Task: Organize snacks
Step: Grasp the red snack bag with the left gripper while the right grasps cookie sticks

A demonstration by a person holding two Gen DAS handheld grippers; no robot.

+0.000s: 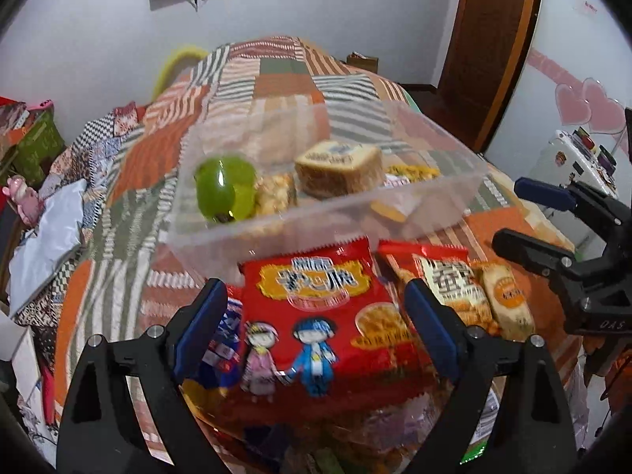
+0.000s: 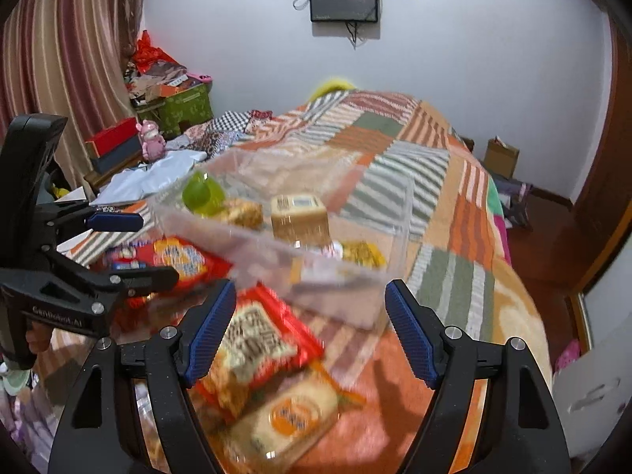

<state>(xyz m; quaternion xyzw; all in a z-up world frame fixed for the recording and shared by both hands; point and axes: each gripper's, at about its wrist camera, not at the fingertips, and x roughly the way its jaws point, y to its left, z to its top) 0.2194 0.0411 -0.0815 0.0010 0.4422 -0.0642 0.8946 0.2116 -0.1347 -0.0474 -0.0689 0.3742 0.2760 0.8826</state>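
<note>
A clear plastic box (image 1: pixel 300 217) (image 2: pixel 316 276) sits on the patchwork bed, holding a green jelly cup (image 1: pixel 225 189) (image 2: pixel 203 193), a square cake pack (image 1: pixel 339 170) (image 2: pixel 300 217) and other small snacks. In front of it lie a red cartoon snack bag (image 1: pixel 316 308) (image 2: pixel 185 260), a red-and-cream snack bag (image 1: pixel 450 288) (image 2: pixel 252 347) and a pale orange-label pack (image 1: pixel 507 300) (image 2: pixel 288 418). My left gripper (image 1: pixel 314 328) (image 2: pixel 138 245) is open over the cartoon bag. My right gripper (image 2: pixel 310 331) (image 1: pixel 509 213) is open over the red-and-cream bag.
The bed's patchwork cover (image 2: pixel 414 166) stretches far back. A white plastic bag (image 1: pixel 51 233) lies at the left. Green and red boxes (image 2: pixel 185 106) and a pink toy (image 2: pixel 152 140) stand by the curtain. A wooden door (image 1: pixel 493 39) is at the right.
</note>
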